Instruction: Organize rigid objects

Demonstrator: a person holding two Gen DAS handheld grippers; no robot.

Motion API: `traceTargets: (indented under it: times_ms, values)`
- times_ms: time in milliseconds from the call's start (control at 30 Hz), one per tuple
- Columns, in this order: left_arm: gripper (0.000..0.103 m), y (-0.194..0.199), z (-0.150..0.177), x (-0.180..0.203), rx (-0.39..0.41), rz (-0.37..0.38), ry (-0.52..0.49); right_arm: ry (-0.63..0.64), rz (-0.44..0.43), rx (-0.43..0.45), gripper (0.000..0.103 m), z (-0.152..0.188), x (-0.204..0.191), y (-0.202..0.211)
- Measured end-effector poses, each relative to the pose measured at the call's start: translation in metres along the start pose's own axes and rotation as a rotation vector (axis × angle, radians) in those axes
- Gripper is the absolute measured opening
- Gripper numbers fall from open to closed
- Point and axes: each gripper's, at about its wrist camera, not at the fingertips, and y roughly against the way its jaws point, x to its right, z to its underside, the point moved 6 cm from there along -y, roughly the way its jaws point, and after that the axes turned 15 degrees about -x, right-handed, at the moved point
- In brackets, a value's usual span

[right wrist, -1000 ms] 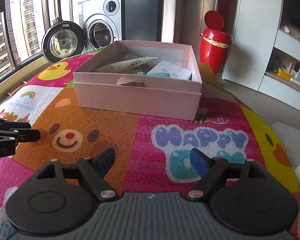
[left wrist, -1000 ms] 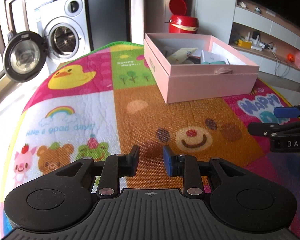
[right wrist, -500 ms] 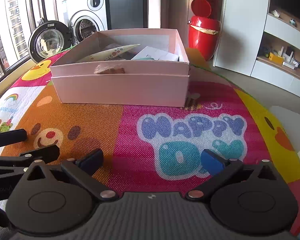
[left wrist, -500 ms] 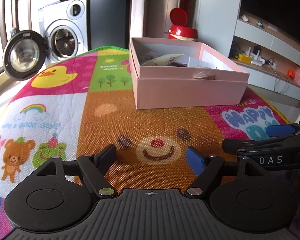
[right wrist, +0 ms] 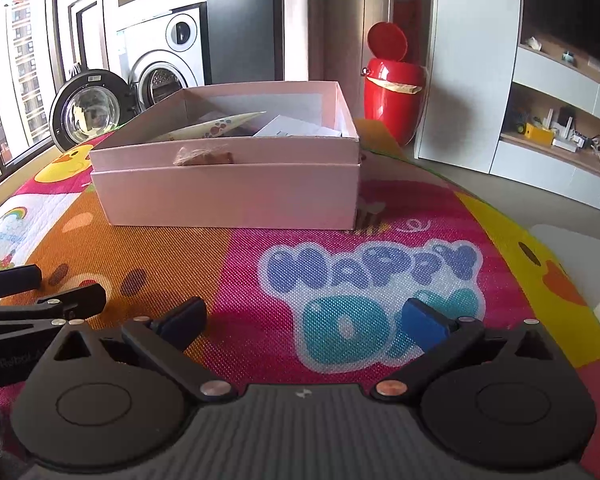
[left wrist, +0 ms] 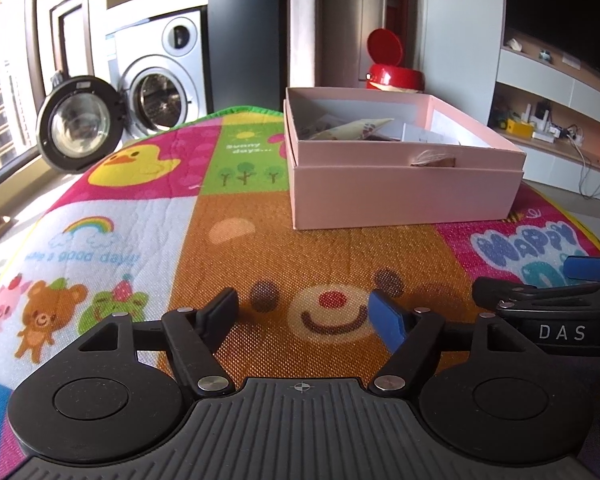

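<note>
A pink cardboard box [left wrist: 404,196] stands open on a colourful cartoon play mat [left wrist: 220,248]; it also shows in the right wrist view [right wrist: 228,196]. Inside it lie a printed paper cone [right wrist: 216,126], a white card [right wrist: 296,128] and other items I cannot make out. A small brown tag with twine [right wrist: 200,157] hangs on its front rim. My left gripper [left wrist: 304,314] is open and empty, low over the mat's bear face. My right gripper [right wrist: 304,322] is open and empty over the "HAPPY" lettering. Each gripper appears at the edge of the other's view.
A red bin with its lid up [right wrist: 394,88] stands behind the box. A washing machine with its door open [left wrist: 156,80] is at the back left. White shelving with small items [right wrist: 556,132] lines the right wall. The mat edge curves off at the right.
My left gripper opened from nearly shut to wide. Both grippers drew back and lower toward the near side of the mat, side by side, so the box looks farther.
</note>
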Motion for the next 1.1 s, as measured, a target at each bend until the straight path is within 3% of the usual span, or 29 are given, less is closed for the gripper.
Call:
traceTargets:
  times_ms: [1100]
  values:
    - [0.08,-0.0021,0.0004,0.0002,0.005,0.001,0.002,0.001,0.002,0.001,0.103,0.001,-0.0005,-0.0008]
